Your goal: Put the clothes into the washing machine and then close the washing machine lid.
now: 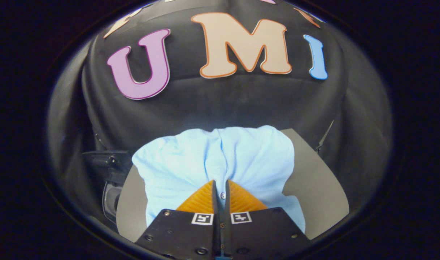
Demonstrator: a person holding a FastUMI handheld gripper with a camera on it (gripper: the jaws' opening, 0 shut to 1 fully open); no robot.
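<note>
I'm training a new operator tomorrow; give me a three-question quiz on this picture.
1. True or false: the tool is wide open.
2. What lies between its fingers? A) a towel B) a light blue shirt C) a sock
3. What does the shirt rest on?

Key:
1. False; the fingers are nearly together, pinching a fold of cloth.
2. B
3. A grey table.

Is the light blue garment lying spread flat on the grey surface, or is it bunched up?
Bunched up: the garment gathers into folds where the tongs pinch it.
</note>
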